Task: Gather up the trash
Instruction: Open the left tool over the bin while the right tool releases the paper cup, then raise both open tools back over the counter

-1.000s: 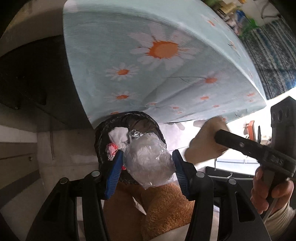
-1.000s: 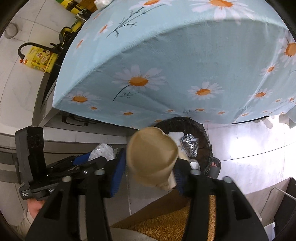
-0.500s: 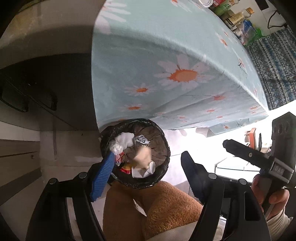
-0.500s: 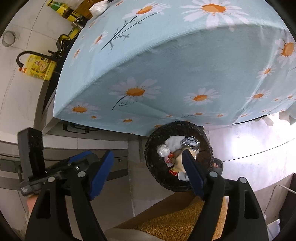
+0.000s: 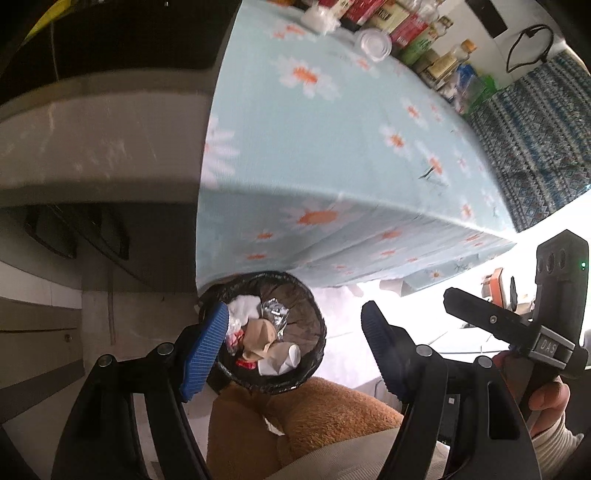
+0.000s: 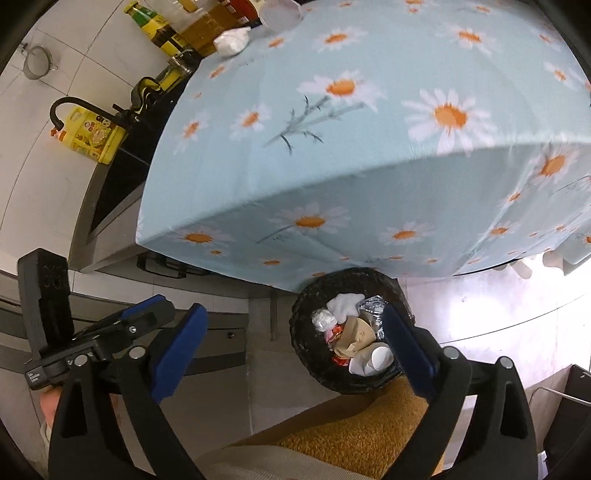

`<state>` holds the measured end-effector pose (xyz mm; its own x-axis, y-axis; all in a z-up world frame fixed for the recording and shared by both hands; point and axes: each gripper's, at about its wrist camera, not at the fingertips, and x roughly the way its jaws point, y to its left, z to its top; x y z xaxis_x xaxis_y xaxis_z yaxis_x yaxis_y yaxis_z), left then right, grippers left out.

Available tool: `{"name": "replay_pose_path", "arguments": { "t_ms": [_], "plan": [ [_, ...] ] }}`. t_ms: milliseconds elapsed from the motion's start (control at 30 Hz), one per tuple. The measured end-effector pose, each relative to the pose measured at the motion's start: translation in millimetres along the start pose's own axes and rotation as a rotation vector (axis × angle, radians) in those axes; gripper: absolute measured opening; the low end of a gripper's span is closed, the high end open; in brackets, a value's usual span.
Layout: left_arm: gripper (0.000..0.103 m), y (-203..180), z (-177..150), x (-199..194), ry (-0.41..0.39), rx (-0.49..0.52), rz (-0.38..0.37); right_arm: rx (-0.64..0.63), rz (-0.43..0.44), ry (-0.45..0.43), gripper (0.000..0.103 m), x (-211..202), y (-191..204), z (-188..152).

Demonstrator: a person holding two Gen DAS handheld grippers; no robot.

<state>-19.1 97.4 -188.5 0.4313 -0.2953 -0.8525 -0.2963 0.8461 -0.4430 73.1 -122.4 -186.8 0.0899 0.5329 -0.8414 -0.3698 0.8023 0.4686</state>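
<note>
A black-lined trash bin [image 5: 314,325] stands on the floor under the table edge and holds crumpled paper, foil, a tan wrapper and a white cup. It also shows in the right wrist view [image 6: 306,350]. My left gripper [image 5: 293,339] is open and empty above the bin. My right gripper [image 6: 291,343] is open and empty above it too. A crumpled white tissue [image 5: 319,16] and a clear plastic lid [image 5: 375,44] lie at the table's far end; the tissue [image 6: 231,41] shows in the right wrist view.
The table has a light blue daisy tablecloth [image 5: 332,147]. Bottles and boxes [image 5: 417,44] line its far edge. A yellow oil jug [image 6: 90,136] sits on a counter at left. My orange-brown trousers [image 6: 351,424] are below the grippers.
Both grippers opened and dropped their trash, a white plastic wad and a tan wrapper, into the bin. Both then rose, so the tabletop has come into view.
</note>
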Motion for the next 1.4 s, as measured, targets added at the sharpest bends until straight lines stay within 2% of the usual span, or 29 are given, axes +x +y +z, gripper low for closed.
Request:
{"name": "replay_pose_path", "arguments": {
  "t_ms": [400, 733, 933, 1167, 1400],
  "plan": [
    [0.072, -24, 18, -43, -0.104, 0.064, -0.028, -0.033, 0.033, -0.117, 0.095, -54, 22, 13],
    [0.072, -44, 53, -61, -0.177, 0.102, -0.023, -0.077, -0.003, -0.215, 0.095, -91, 21, 52],
    [0.072, -51, 77, -65, -0.216, 0.096, 0.0, -0.124, -0.007, -0.239, 0.095, -99, 17, 85],
    [0.072, -58, 110, -57, -0.237, 0.046, 0.032, -0.179, 0.021, -0.227, 0.095, -89, 14, 143],
    [0.072, -62, 143, -43, -0.241, -0.006, 0.101, -0.235, 0.04, -0.211, 0.095, -67, 11, 207]
  ]
}}
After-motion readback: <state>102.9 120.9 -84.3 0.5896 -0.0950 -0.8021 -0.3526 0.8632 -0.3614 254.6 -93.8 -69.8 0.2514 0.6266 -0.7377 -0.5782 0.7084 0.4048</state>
